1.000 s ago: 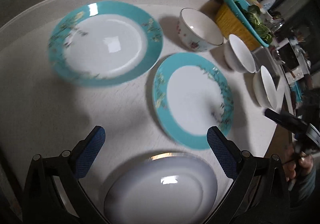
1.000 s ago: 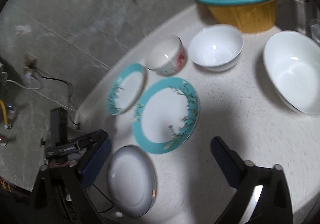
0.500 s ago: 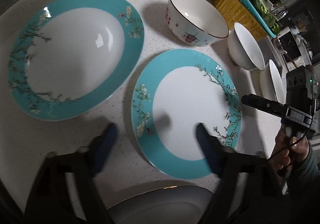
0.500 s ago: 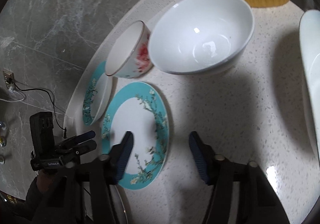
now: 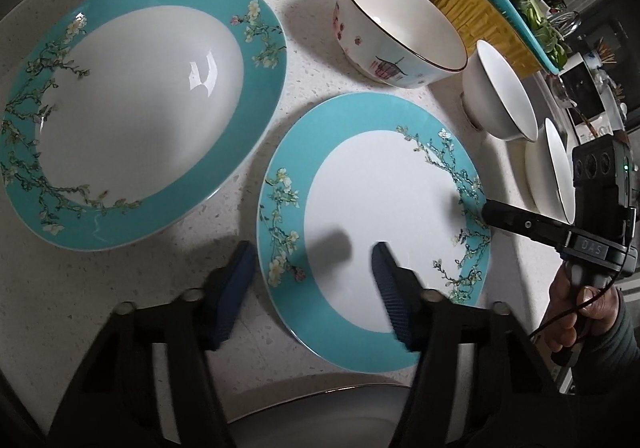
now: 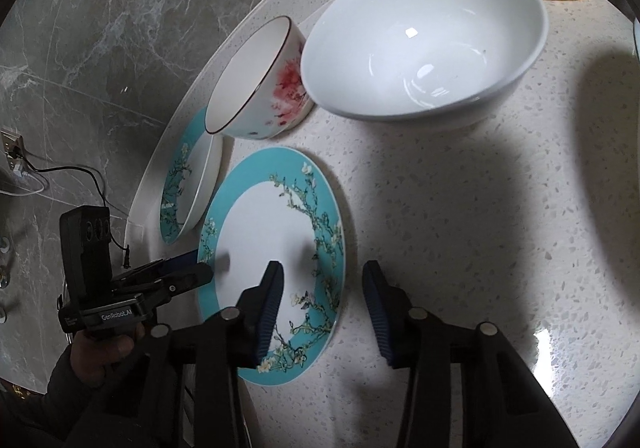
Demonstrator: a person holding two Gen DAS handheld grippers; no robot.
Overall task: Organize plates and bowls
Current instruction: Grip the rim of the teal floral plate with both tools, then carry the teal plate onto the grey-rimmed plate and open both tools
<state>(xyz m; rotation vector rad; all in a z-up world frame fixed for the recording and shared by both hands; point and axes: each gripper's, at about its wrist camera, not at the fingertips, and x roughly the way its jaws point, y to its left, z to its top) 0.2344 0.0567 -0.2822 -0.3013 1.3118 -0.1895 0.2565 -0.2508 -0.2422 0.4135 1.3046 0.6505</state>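
Left gripper [image 5: 312,264] and right gripper [image 6: 320,288], half-closed and empty, have just been closing astride the flat plate's [image 5: 376,204] opposite rims; uneven pinching could skid it into the deep plate [image 5: 132,100] beside it.

Left gripper [image 5: 314,268] pitched steeply down, jaws part-way apart and just been closing; pads not pressing on anything. Right gripper [image 6: 322,288] angled down, jaws likewise part-open and just been closing, no contact seen. A hand [image 5: 576,312] grips each handle.
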